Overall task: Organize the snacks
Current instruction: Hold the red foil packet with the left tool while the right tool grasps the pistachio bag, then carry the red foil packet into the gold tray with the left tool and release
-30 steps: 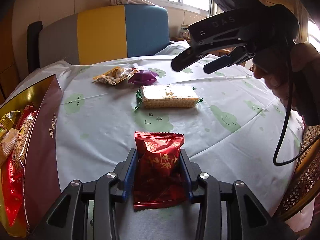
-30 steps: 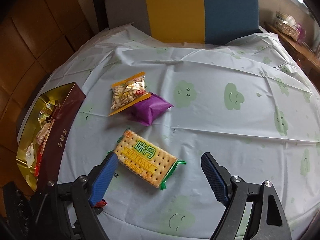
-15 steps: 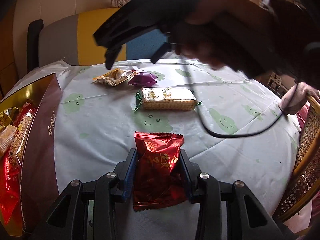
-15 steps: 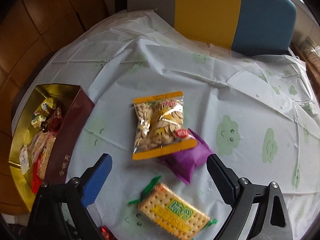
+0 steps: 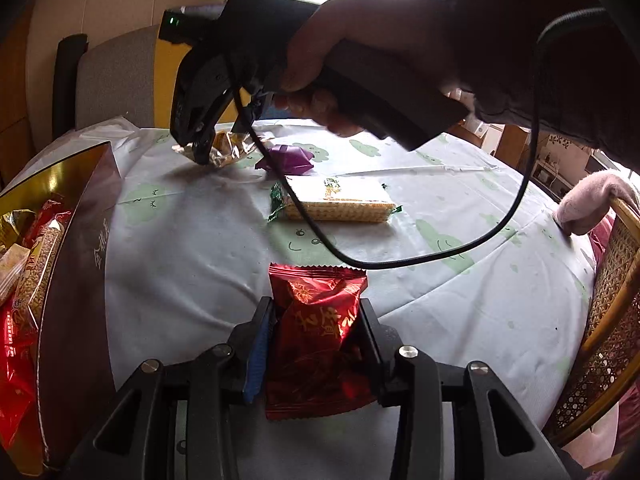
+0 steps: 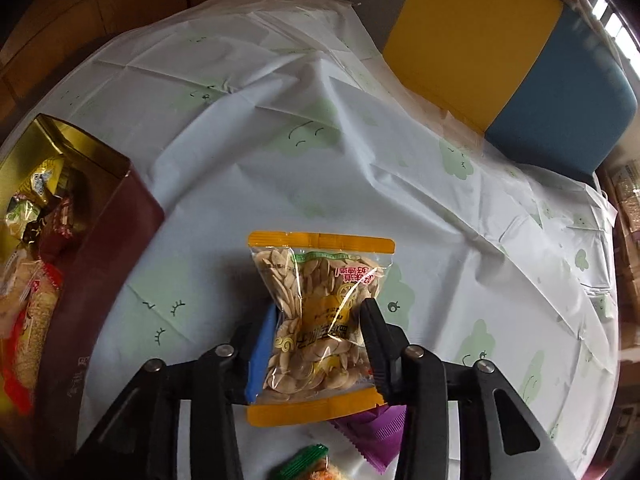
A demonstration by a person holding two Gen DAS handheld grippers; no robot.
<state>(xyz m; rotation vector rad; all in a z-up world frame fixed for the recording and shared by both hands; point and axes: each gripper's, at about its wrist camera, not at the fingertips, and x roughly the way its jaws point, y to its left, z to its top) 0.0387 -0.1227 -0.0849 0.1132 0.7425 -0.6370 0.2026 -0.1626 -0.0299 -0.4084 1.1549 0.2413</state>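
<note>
Left of both hand-held grippers, your gold-lined box (image 6: 100,240) holds assorted snack packets. Your right hand-held gripper (image 6: 316,344), angled steeply down, has just closed on the seed packet (image 6: 320,304); your left hand-held gripper (image 5: 316,344) clamps the red packet (image 5: 316,336) on the counter (image 5: 192,248).

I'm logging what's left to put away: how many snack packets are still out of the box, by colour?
Red packet, in the left gripper: 1
Orange-edged seed packet, in the right gripper: 1
Purple packet: 1
Green-ended cracker packet: 1
Total: 4
</note>
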